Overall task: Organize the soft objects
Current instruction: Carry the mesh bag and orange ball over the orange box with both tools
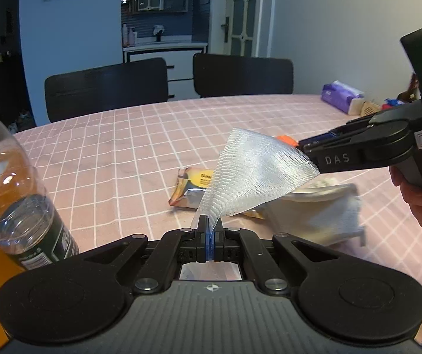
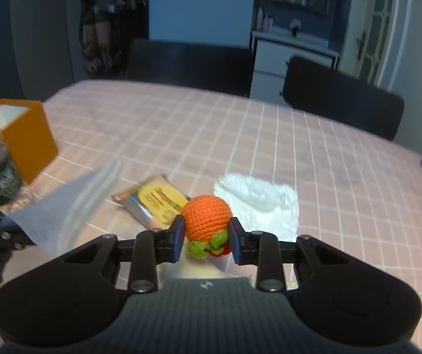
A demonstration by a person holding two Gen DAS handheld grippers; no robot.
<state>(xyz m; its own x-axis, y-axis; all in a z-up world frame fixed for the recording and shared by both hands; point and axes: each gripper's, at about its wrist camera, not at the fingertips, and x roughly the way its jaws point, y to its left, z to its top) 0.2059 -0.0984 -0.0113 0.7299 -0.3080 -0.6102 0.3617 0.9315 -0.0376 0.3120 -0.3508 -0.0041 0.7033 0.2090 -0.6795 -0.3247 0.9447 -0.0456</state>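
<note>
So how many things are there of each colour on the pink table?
Orange: 2, crochet ball and box
White: 2, mesh sleeve and cloth
Yellow: 1, snack packet
Purple: 1, tissue pack
Clear: 1, bottle
Total: 7

The left gripper (image 1: 210,230) is clamped tight on the low corner of a sheer white mesh cloth (image 1: 252,174), which fans up above the pink checked tablecloth (image 1: 122,147). Behind the mesh lies a yellow-and-silver foil packet (image 1: 190,187), and to the mesh's right a crumpled white cloth (image 1: 323,215). The right gripper's black body (image 1: 358,153), held in a hand (image 1: 420,194), reaches the mesh's upper right edge, its fingertips hidden. A clear plastic bottle (image 1: 13,194) stands far left of the mesh.
</note>
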